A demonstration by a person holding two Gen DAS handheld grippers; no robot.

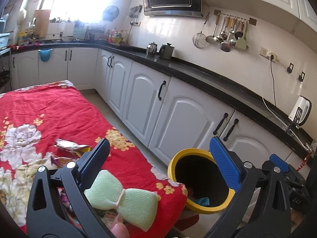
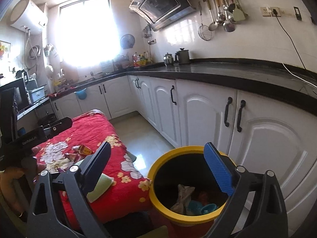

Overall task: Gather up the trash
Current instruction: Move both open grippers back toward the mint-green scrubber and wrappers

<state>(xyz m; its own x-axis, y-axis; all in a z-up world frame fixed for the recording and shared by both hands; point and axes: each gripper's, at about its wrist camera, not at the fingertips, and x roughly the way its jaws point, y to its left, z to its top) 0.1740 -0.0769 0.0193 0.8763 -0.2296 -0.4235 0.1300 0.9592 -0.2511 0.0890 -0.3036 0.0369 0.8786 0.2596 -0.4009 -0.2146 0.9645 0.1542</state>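
Blue-padded right tongs (image 2: 156, 166) agape above bin (image 2: 158, 162)

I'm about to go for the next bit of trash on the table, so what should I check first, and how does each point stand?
1. Left gripper open and holding nothing: ok.
2. Right gripper open and holding nothing: ok.
3. Yellow bin standing beside the table with its mouth uncovered: ok; it already holds some trash.
4. Wrappers still lying on the red cloth: ok, there is trash left to pick.
5. Green sponge lies near the left gripper: cannot tell whether it counts as trash.
6. Room left in the bin: ok, its contents sit low.
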